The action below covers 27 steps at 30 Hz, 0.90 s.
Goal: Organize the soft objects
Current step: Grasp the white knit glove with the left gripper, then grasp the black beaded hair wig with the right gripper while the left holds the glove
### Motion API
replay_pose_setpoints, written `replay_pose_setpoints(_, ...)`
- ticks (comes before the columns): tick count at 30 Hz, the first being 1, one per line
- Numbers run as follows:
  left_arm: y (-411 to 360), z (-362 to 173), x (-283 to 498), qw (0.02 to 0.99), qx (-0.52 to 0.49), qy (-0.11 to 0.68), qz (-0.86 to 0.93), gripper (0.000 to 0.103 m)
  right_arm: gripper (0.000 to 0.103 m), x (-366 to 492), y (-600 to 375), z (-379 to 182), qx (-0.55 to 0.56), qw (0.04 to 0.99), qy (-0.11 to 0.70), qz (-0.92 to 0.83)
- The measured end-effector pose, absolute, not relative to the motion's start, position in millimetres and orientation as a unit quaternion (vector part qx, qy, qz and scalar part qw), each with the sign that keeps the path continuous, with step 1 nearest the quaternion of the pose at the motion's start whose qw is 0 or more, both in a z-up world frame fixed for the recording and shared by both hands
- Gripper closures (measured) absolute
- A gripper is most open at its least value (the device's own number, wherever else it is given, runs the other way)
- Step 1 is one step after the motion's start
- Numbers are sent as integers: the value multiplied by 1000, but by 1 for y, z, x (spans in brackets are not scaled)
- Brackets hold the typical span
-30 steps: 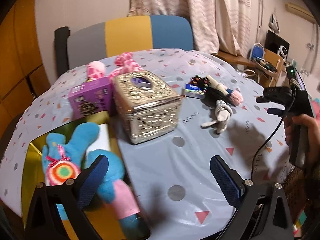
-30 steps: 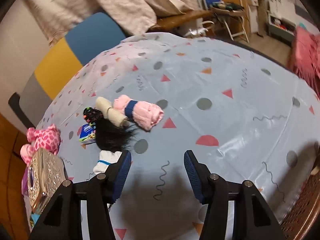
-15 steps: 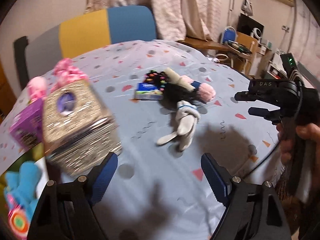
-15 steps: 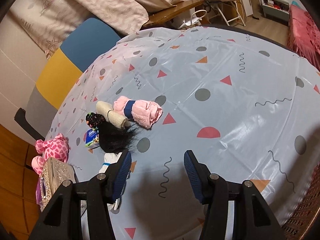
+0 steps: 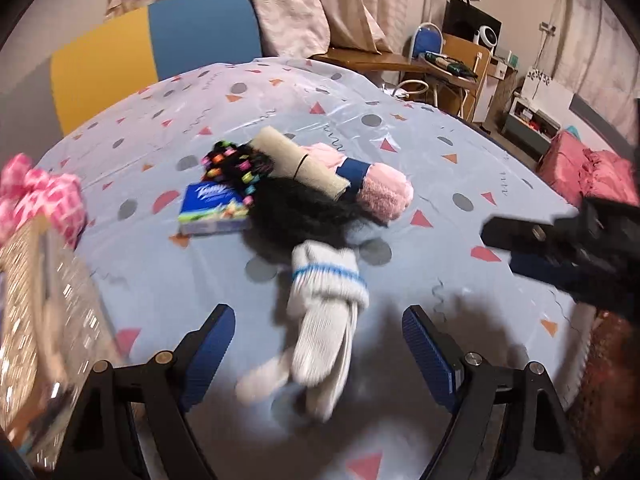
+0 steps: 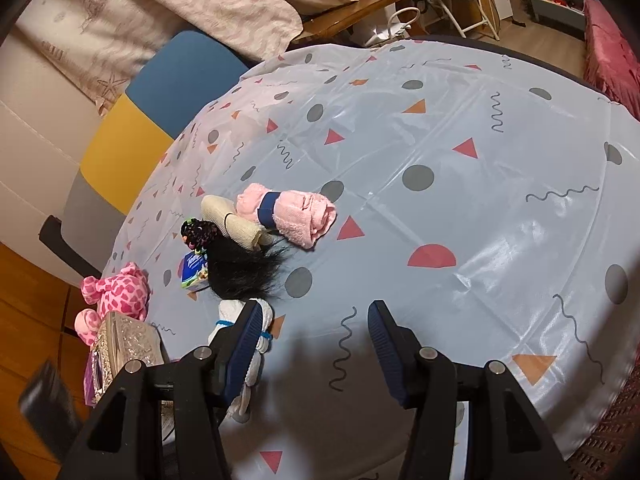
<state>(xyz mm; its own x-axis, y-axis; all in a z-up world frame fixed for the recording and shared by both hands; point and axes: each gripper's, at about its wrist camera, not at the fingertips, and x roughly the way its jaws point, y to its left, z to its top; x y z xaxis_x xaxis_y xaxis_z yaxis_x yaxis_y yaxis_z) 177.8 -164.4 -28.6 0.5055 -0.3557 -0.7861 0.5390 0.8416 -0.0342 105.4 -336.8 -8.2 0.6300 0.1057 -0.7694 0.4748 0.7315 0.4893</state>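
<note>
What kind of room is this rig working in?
Probably a lived-in home room: a round table under a patterned plastic cloth, curtains behind a colour-block chair, and a cluttered side desk.

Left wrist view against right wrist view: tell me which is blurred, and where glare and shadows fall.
Left wrist view: motion blur, worst on the silver tissue box at the left edge and the white sock. Right wrist view: sharp, with glare streaks on the glossy tablecloth and dark shadows just beyond the jaws. Both views bend straight edges, fisheye style.
</note>
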Motion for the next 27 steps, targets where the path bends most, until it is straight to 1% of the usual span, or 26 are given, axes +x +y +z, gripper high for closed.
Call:
replay_pose_setpoints(5, -191, -45, 208, 857, 114, 435, -252, 14, 47, 108, -335, -11, 351, 829, 423, -104)
replay_pose_setpoints(6, -193, -50, 212, 855, 115, 441, -248, 23, 47, 108, -335, -11, 352, 828, 424, -104)
replay_pose_setpoints(7, -196, -59, 219, 849, 116, 456, -241, 51, 47, 108, -335, -12, 352, 827, 425, -103)
replay_pose_setpoints(8, -196, -66, 222, 845, 115, 467, -234, 60, 47, 108, -335, -13, 353, 826, 426, -102)
replay_pose_setpoints(10, -189, -77, 222, 841, 99, 483, -221, 62, 47, 108, -336, -14, 355, 825, 427, -106)
replay_pose_setpoints(14, -166, -74, 202, 850, 68, 477, -214, 62, 47, 108, -337, -14, 357, 824, 428, -104)
replay_pose_setpoints(17, -144, -75, 173, 859, 67, 471, -188, 62, 47, 109, -333, -14, 351, 825, 432, -97)
replay_pose_setpoints(22, -93, -81, 127, 880, 33, 443, -166, 59, 47, 116, -320, -16, 330, 828, 448, -68)
replay_pose_setpoints(26, -86, -84, 103, 893, 60, 411, -172, 60, 47, 124, -297, -14, 289, 835, 467, -28)
replay_pose_setpoints(27, -83, -85, 102, 893, 52, 412, -175, 60, 47, 126, -291, -14, 277, 837, 471, -20)
